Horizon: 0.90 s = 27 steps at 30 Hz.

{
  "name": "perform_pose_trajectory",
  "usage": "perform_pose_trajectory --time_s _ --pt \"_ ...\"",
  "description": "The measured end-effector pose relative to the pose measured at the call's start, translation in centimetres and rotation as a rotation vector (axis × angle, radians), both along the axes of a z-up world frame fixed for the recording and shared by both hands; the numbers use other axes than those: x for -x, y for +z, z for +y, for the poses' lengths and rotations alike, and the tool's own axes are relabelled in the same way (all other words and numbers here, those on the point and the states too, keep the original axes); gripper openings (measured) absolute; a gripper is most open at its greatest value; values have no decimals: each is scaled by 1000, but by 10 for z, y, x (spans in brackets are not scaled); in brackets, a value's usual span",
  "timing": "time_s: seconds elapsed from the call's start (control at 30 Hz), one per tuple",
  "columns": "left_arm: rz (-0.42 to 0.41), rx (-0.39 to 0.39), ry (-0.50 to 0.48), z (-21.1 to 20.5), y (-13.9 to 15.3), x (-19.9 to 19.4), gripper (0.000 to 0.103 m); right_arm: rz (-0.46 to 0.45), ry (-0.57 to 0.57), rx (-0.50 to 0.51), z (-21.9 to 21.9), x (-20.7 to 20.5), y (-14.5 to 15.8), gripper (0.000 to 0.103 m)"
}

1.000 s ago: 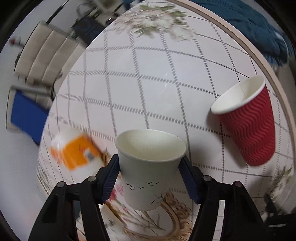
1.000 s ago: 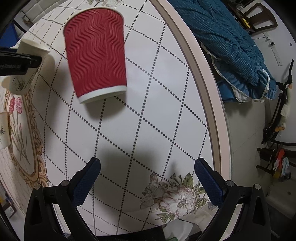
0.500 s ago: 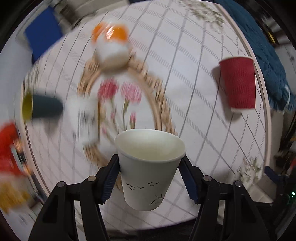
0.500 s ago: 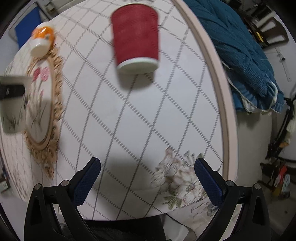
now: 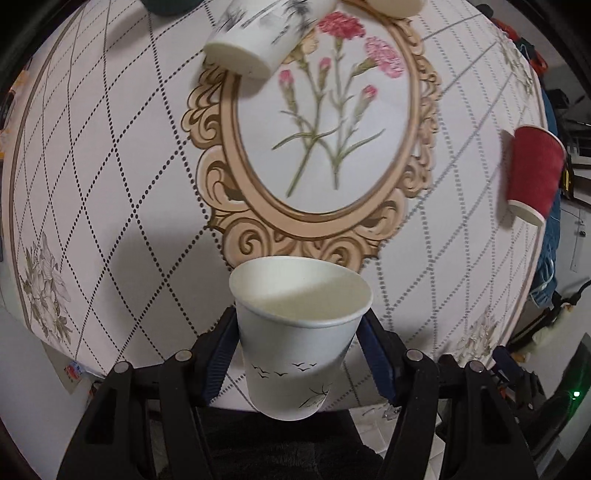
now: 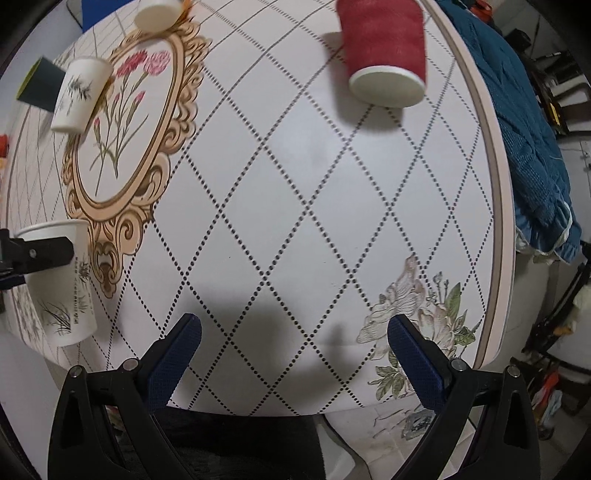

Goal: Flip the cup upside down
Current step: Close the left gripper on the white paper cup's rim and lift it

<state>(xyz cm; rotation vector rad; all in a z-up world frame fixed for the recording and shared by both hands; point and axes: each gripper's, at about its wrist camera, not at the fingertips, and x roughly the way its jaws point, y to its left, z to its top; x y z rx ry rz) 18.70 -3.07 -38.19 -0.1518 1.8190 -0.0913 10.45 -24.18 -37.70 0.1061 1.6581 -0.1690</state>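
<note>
My left gripper (image 5: 297,352) is shut on a white paper cup (image 5: 295,332) printed with small birds. The cup's mouth faces the table and its base points back toward me, held above the near table edge. The cup also shows in the right wrist view (image 6: 59,284), with one left finger (image 6: 40,253) across it. My right gripper (image 6: 291,354) is open and empty above the near part of the table.
A red ribbed cup (image 6: 384,48) stands upside down at the far right, also in the left wrist view (image 5: 533,173). A white bamboo-print cup (image 6: 79,94), a dark cup (image 6: 37,83) and an orange-white cup (image 6: 157,13) stand far left. A blue blanket (image 6: 524,140) lies beyond the table rim (image 6: 498,206).
My left gripper has swung round with the cup, turning it over until its mouth faces down at the table. My right gripper has pulled back a little and stays open.
</note>
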Motion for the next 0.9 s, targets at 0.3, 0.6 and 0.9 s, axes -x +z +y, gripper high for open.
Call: perform_pose_trajectory --time_s 0.3,0.6,0.9 --pt "-36 -35 -96 -10 -25 -1 64 37 -15 47 16 -6 -14 102" --pt "-29 -41 -137 -22 -35 -2 70 47 -25 64 25 -10 -22 102" --pt "-40 -60 -192 -27 -32 -15 87 54 -34 77 25 -13 -21 102"
